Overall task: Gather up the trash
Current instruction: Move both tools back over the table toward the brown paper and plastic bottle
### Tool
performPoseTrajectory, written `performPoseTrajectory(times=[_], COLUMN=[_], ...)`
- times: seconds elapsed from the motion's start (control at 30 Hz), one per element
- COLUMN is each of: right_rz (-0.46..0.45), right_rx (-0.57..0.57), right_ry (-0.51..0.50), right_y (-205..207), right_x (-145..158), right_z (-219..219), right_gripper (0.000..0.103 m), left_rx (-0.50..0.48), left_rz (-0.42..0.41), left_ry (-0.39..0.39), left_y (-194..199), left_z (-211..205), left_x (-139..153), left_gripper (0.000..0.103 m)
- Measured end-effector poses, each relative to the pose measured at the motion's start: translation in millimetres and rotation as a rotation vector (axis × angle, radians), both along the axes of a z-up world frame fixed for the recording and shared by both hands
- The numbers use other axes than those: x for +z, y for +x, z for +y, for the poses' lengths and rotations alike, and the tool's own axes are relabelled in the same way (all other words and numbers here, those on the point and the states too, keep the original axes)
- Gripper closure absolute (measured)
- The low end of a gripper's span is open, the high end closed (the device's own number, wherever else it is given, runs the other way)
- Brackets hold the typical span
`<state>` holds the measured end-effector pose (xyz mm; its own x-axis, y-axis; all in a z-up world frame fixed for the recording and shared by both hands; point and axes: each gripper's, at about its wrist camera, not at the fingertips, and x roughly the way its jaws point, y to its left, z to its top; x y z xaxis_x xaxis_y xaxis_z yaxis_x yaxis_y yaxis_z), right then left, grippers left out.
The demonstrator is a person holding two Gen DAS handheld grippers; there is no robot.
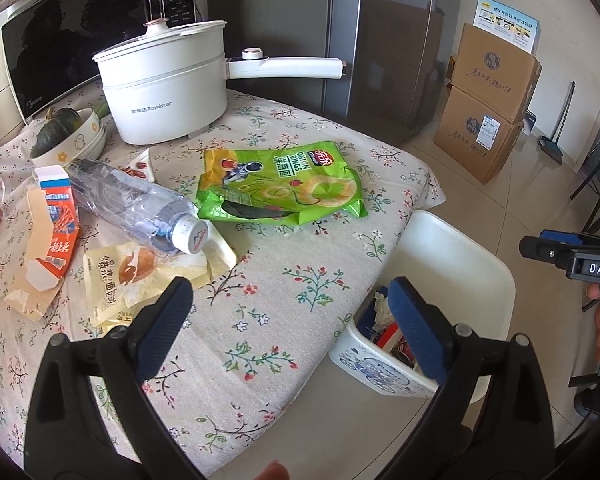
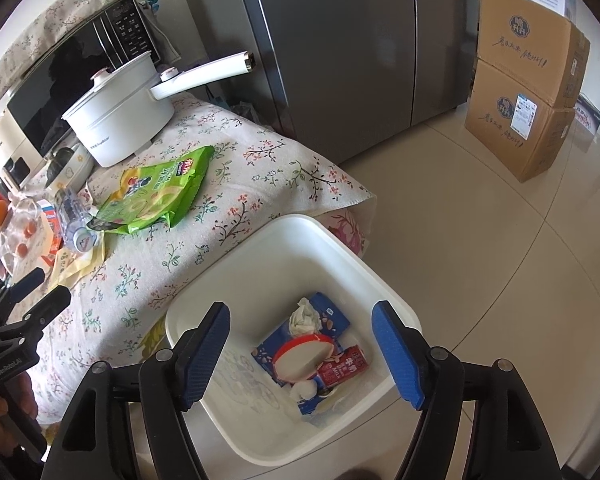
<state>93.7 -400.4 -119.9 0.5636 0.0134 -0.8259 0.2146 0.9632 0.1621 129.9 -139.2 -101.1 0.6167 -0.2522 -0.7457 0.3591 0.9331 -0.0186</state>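
Observation:
On the floral tablecloth (image 1: 284,292) lie a green onion-ring snack bag (image 1: 280,184), a clear plastic bottle (image 1: 136,204) on its side, a torn orange-and-white carton (image 1: 56,224) and a yellow wrapper (image 1: 140,276). My left gripper (image 1: 288,292) hovers open over the table's near edge with nothing between its fingers. The white bin (image 2: 300,224) stands on the floor beside the table. It holds a blue packet (image 2: 332,312), a crumpled tissue (image 2: 304,316), a red-rimmed lid (image 2: 300,356) and a red milk carton (image 2: 342,368). My right gripper (image 2: 302,312) hangs open above the bin, empty.
A white electric pot (image 1: 168,92) with a long handle stands at the back of the table before a microwave (image 1: 60,40). A bowl holding a dark green squash (image 1: 66,136) sits at left. A grey fridge (image 1: 340,40) and stacked cardboard boxes (image 1: 488,100) stand beyond on the tiled floor.

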Motion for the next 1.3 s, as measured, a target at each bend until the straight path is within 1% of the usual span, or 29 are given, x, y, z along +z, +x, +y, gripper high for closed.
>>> performPoseTrajectory(times=[0.3,0.6,0.8,1.3], right_rz=[-0.028,-0.058,-0.076,-0.087], right_rx=[0.02,0.053,0.087,0.18], right_ry=[0.006,0.025,0.038,0.076], right_y=[19,43,60,99], right_x=[8,17,21,17], right_z=[22,55,82,158], right_gripper=[0.026,0.025,0.025,0.024], left_rx=[0.071,0.159,0.212,0.355], left_rz=[-0.013,-0.022,-0.026,-0.016], left_ry=[-0.005,-0.014,-0.009,0.001], left_y=[6,14,18,29], left_z=[41,89,118,193], left_x=[7,14,17,16], left_gripper=[0.005,0.005,0.005,0.005])
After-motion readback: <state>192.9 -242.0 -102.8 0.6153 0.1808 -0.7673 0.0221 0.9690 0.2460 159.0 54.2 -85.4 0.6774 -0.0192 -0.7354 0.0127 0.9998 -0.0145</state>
